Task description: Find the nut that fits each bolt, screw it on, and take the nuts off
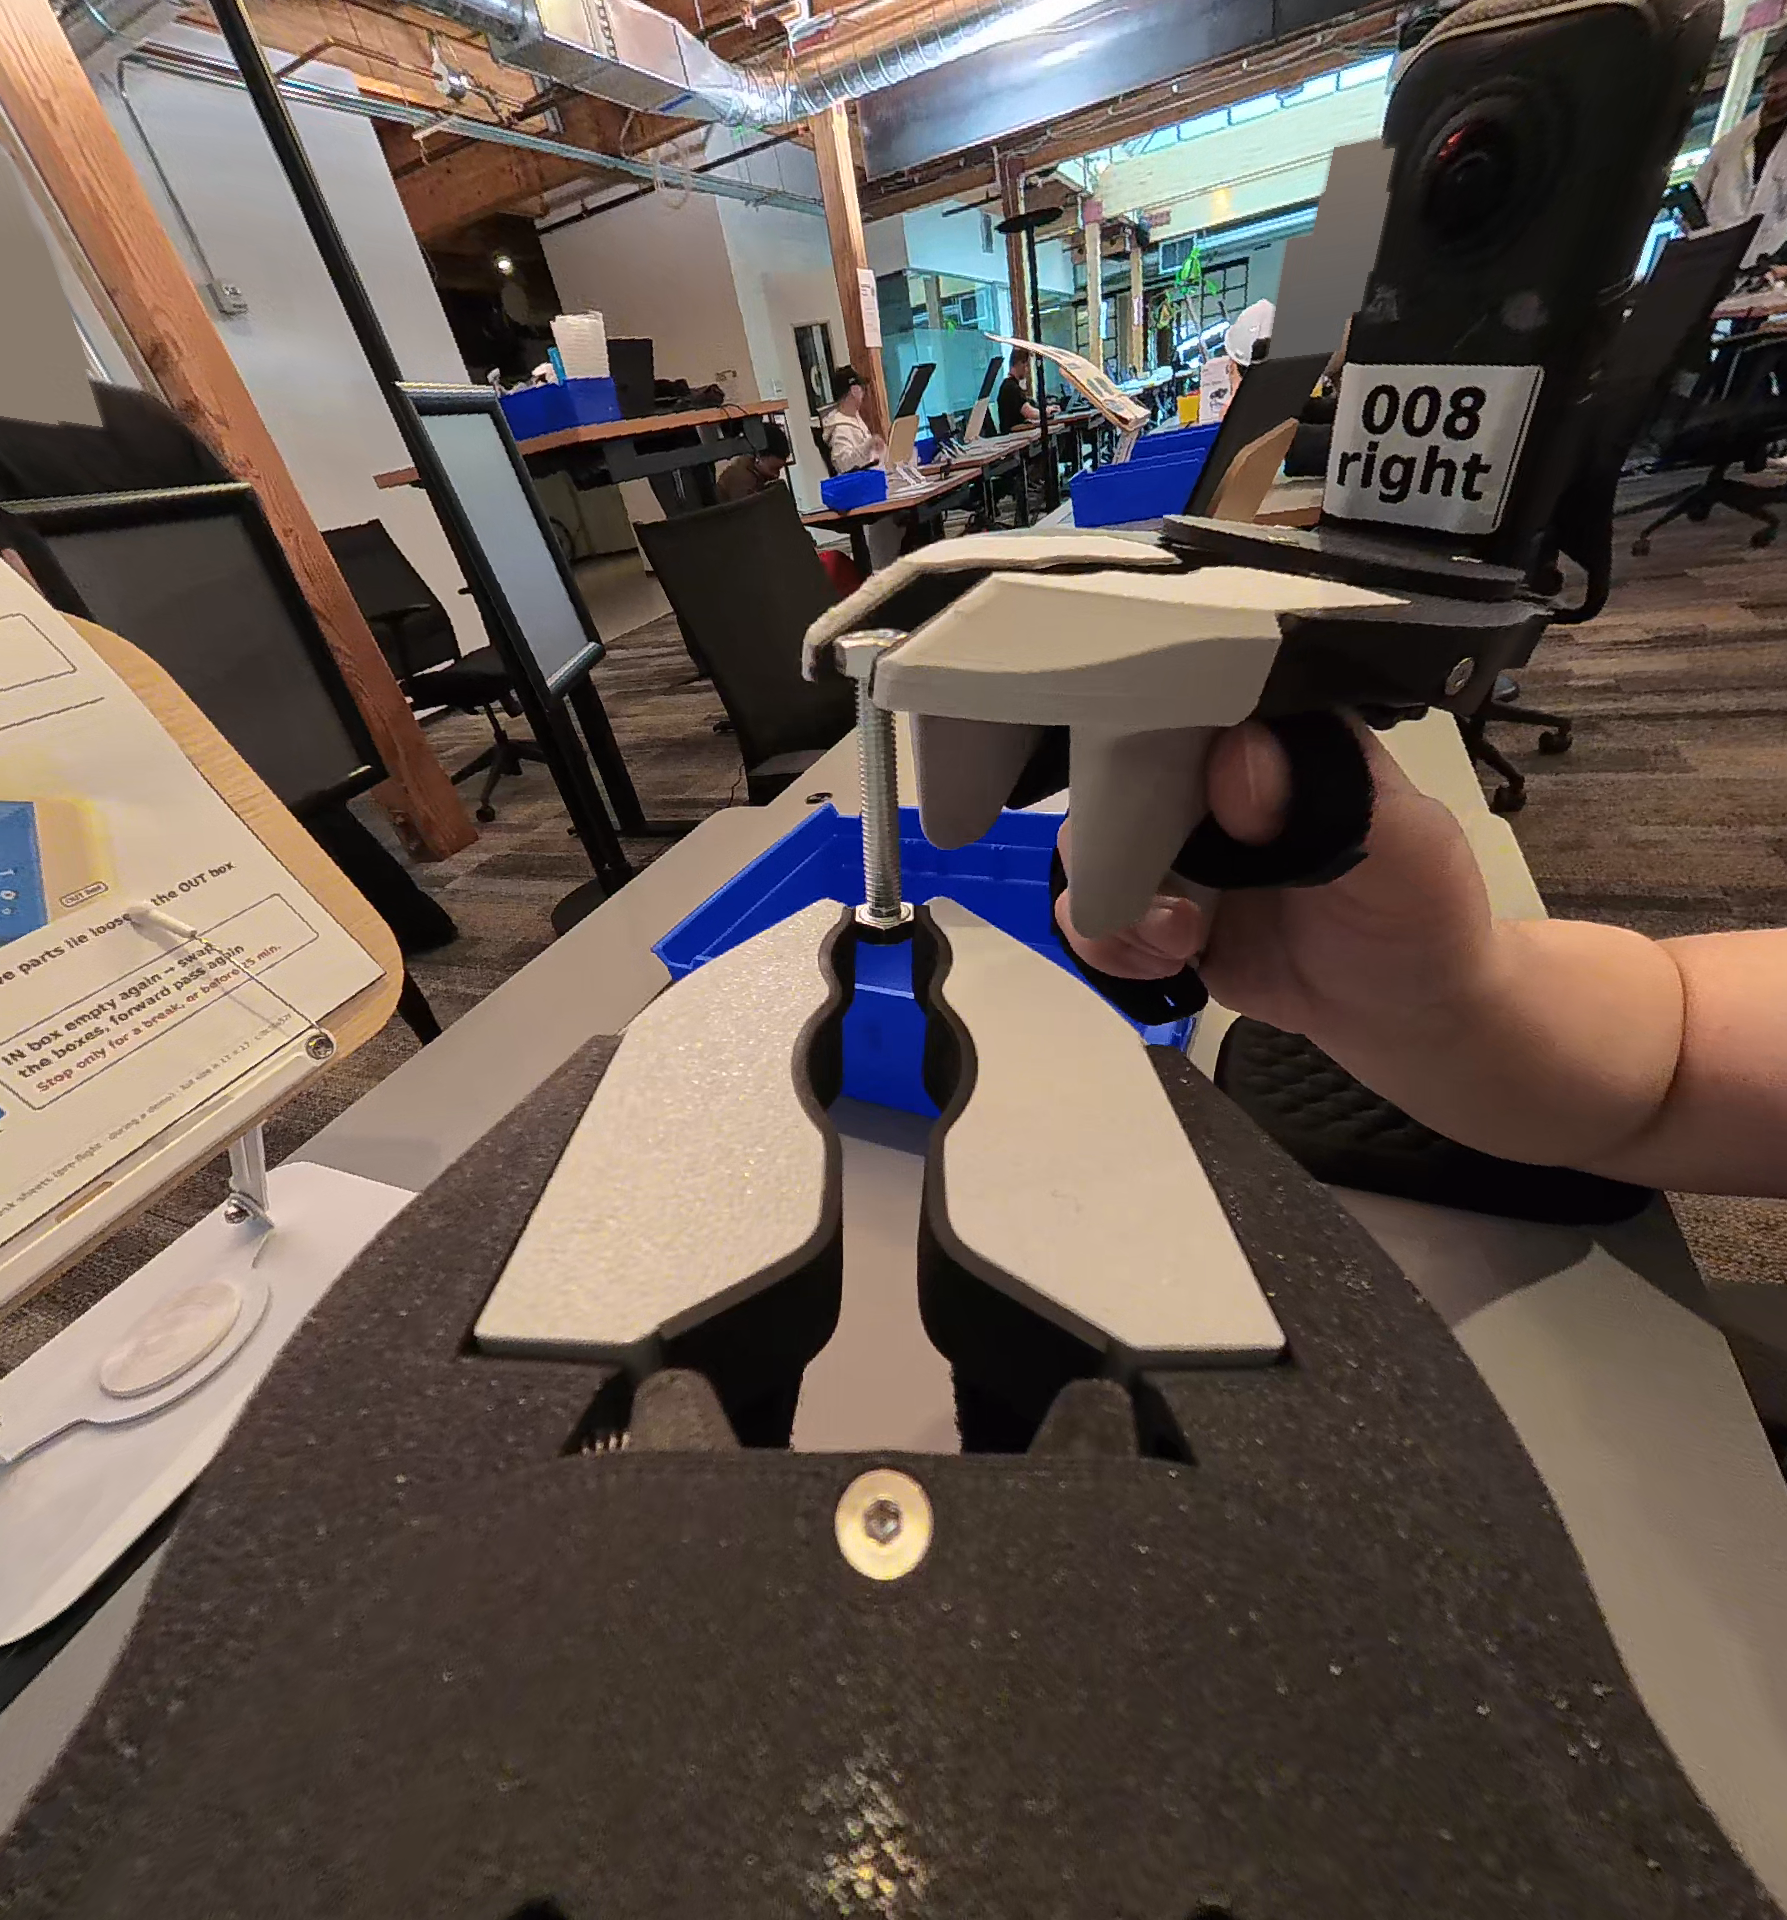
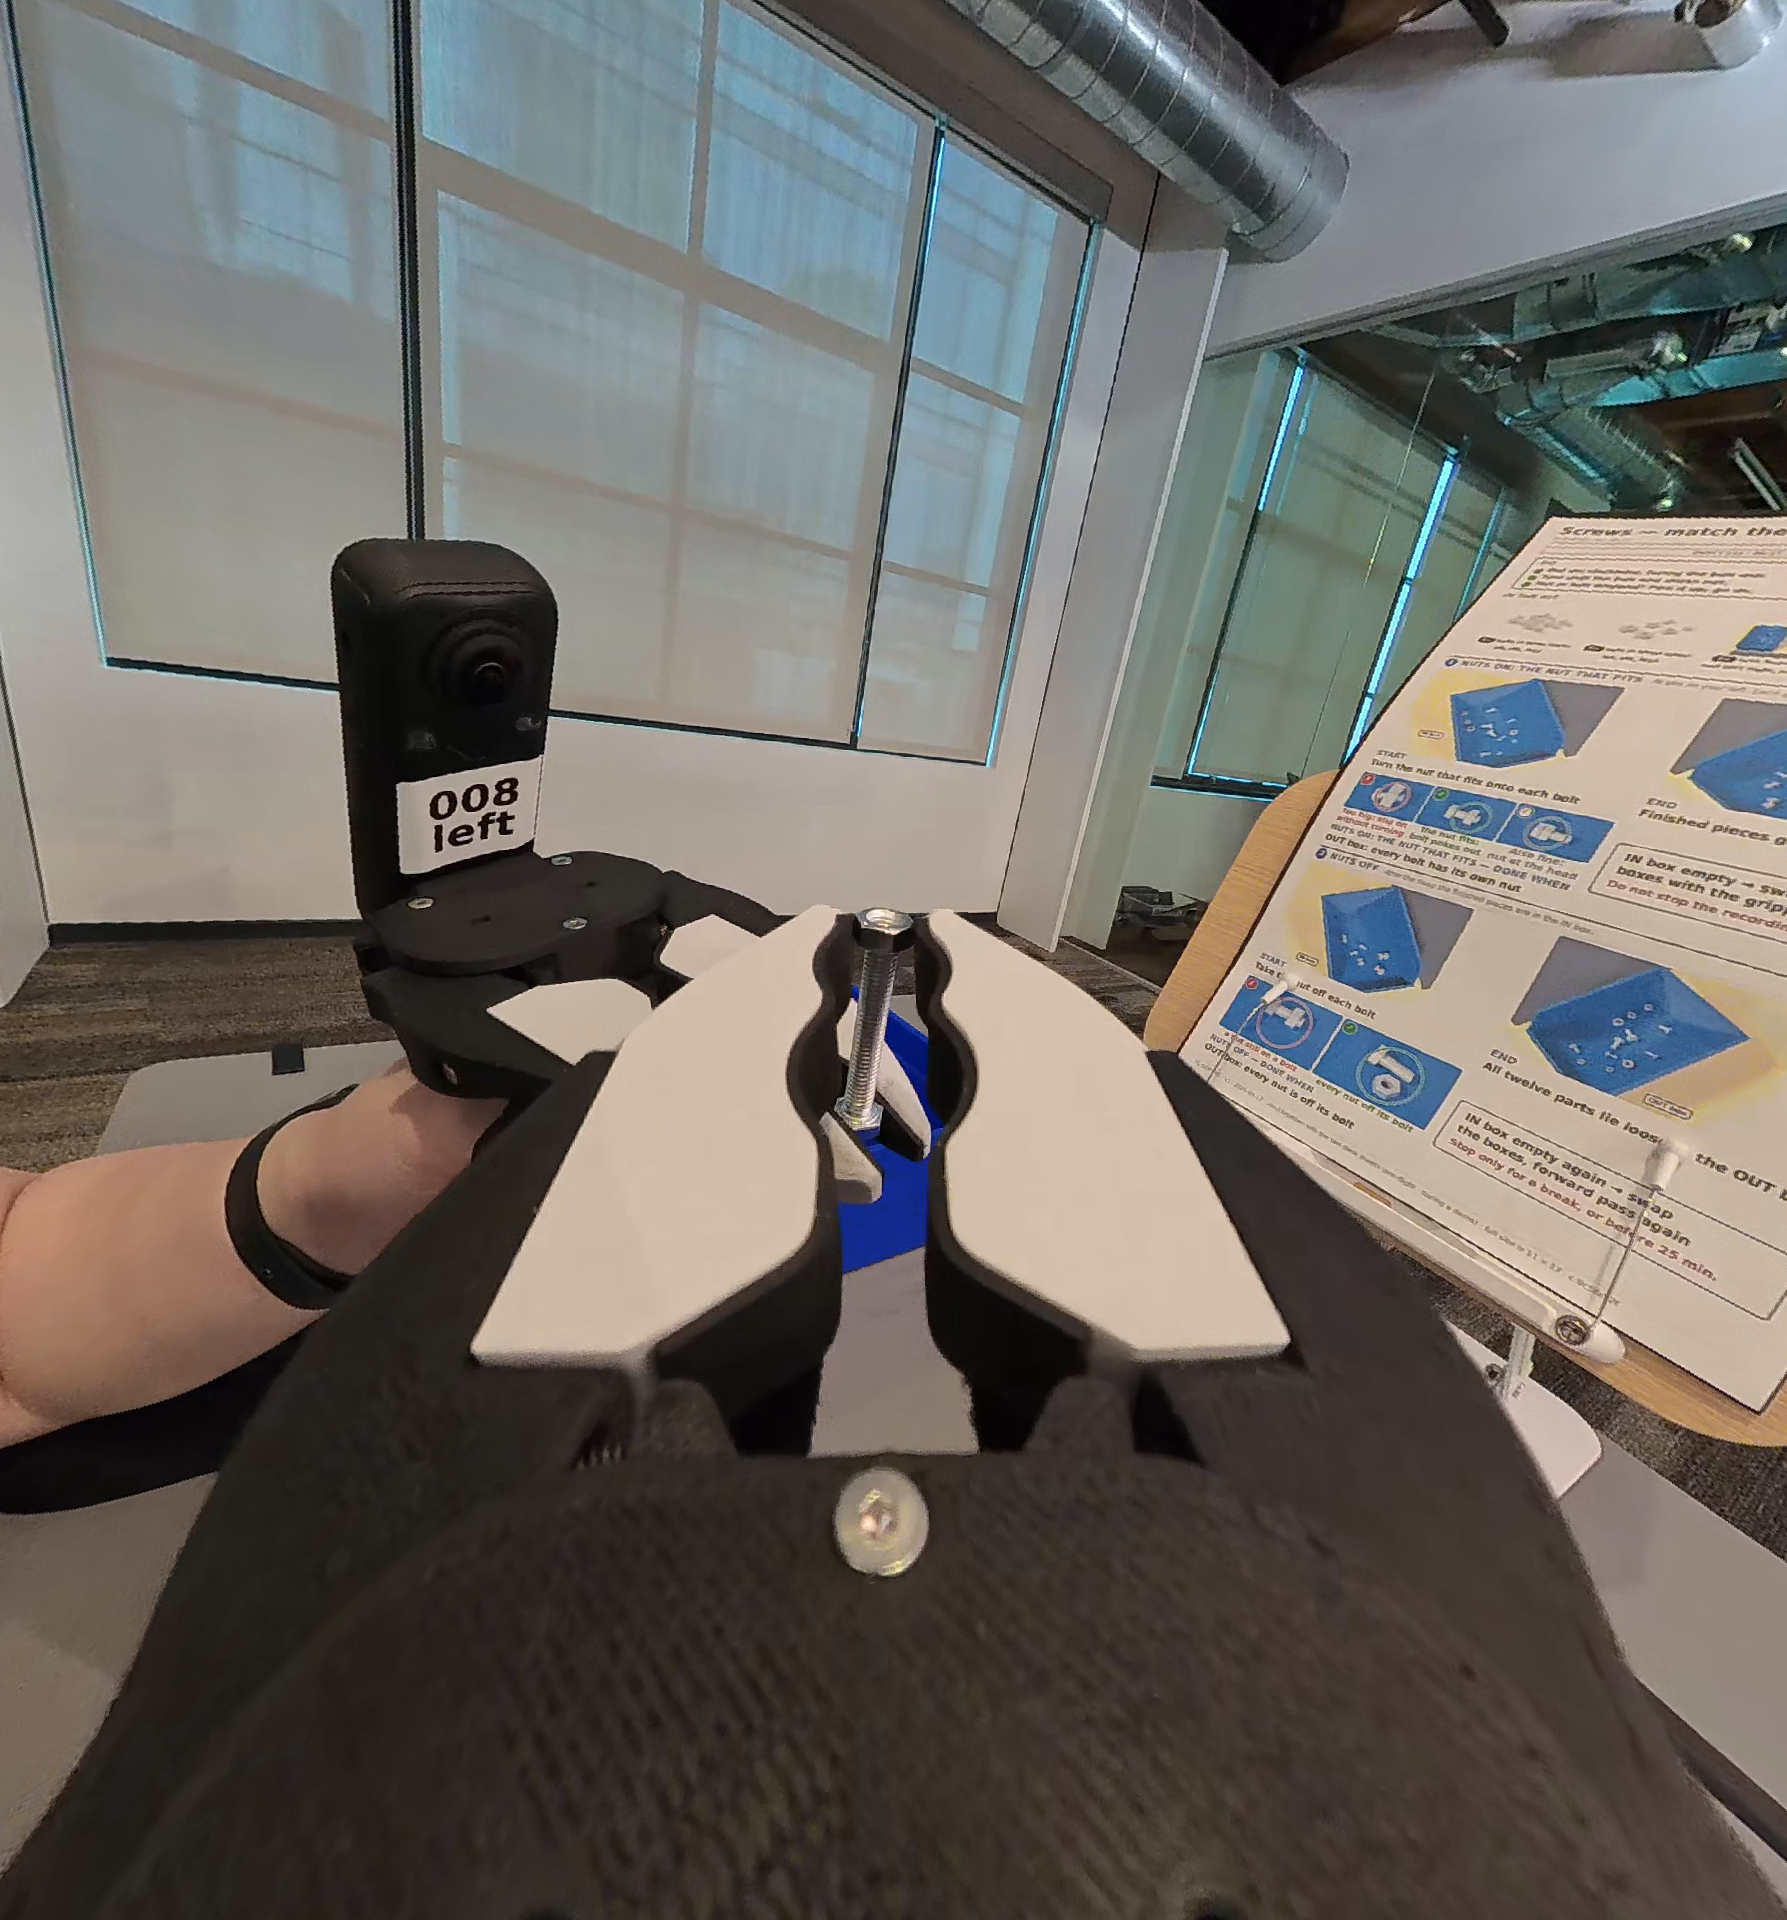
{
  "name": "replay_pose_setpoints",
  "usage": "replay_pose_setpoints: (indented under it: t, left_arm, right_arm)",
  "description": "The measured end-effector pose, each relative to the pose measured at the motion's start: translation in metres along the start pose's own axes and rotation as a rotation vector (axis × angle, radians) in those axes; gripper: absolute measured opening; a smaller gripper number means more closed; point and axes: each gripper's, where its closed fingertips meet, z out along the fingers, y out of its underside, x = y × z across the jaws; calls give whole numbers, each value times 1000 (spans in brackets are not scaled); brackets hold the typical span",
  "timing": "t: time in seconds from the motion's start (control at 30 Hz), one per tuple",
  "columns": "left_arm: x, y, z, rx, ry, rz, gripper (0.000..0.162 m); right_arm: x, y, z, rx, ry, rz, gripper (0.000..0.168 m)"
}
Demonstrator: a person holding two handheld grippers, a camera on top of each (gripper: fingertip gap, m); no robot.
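Bolt (image 1: 881,790) stands upright in mid-air above the blue bin (image 1: 764,914), held between your two claws. Your right claw (image 1: 853,649) is clenched on the bolt's head at the top; your left claw (image 1: 881,920) is clenched on a nut (image 1: 883,915) at the bolt's lower end. The nut sits on the last threads w/ nearly all the shank bare above it, so this pairing looks either just started or almost unscrewed; which one you can't tell from here. Other bolts & nuts are likely left to do, but the bin's inside is hidden behind the claws, so no count is possible. In the right wrist view the nut (image 2: 858,1114) is small and partly covered by the left claw's tips. An instruction sheet (image 2: 1595,935) stands on the counter (image 1: 556,1029) beside you.
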Motion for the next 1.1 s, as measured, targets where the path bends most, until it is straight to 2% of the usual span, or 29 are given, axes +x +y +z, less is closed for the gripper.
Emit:
replay_pose_setpoints:
  t: [0.17,0.37,0.6,0.87,1.1]
  left_arm:
    - [9,-3,-2,6,80,-8,10]
    - [41,-11,-13,25,376,-76,9]
    - [76,-14,-23,31,631,-134,10]
    - [99,-14,-34,19,833,-228,10]
    - [110,-10,-36,-11,910,-248,10]
  right_arm:
    - [-6,-3,-1,-1,-72,-7,11]
    - [-33,-13,-15,39,-482,137,11]
    - [-56,-21,-41,132,-919,377,11]
    - [-70,-23,-58,217,-1170,520,11]
    - [-78,-20,-66,283,-1252,513,11]
